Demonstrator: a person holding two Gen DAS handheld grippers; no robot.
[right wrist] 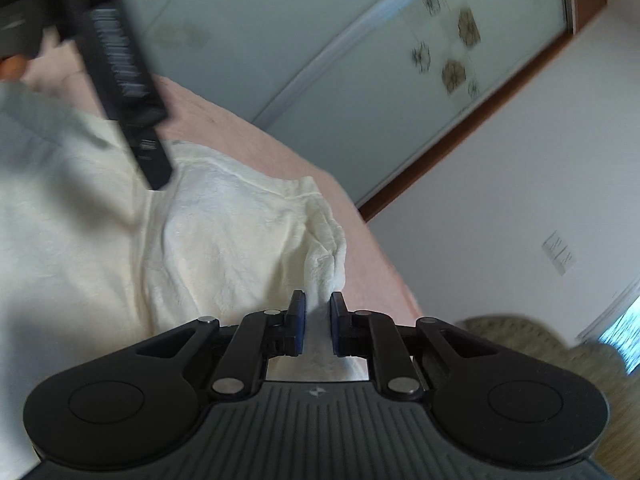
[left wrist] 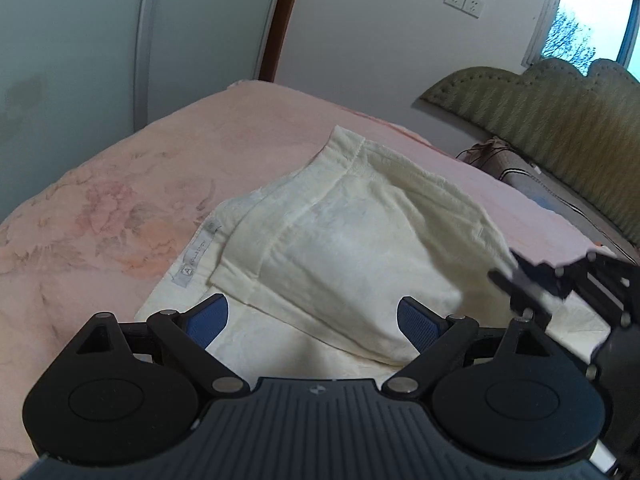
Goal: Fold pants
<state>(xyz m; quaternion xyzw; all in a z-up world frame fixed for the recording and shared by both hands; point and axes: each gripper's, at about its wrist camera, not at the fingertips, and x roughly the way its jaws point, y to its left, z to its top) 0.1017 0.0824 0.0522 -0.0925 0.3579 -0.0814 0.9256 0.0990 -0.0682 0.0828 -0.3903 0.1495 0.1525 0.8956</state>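
Right gripper [right wrist: 317, 322] pinches pants [right wrist: 224, 248] — bedspread [left wrist: 120, 184] beneath.

The pants [left wrist: 340, 240] are made of soft, matt, textured cream cloth; the blanket [left wrist: 120, 200] of fuzzy pink fabric; the headboard [left wrist: 540, 120] is upholstered.

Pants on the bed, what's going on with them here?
A person with a gripper in each hand is folding cream pants on a pink bed. The right gripper is shut on a bunched edge of the fabric, lifted off the bed. The left gripper is open above the pants, holding nothing. One part is already folded over the rest, with a label showing beside it.
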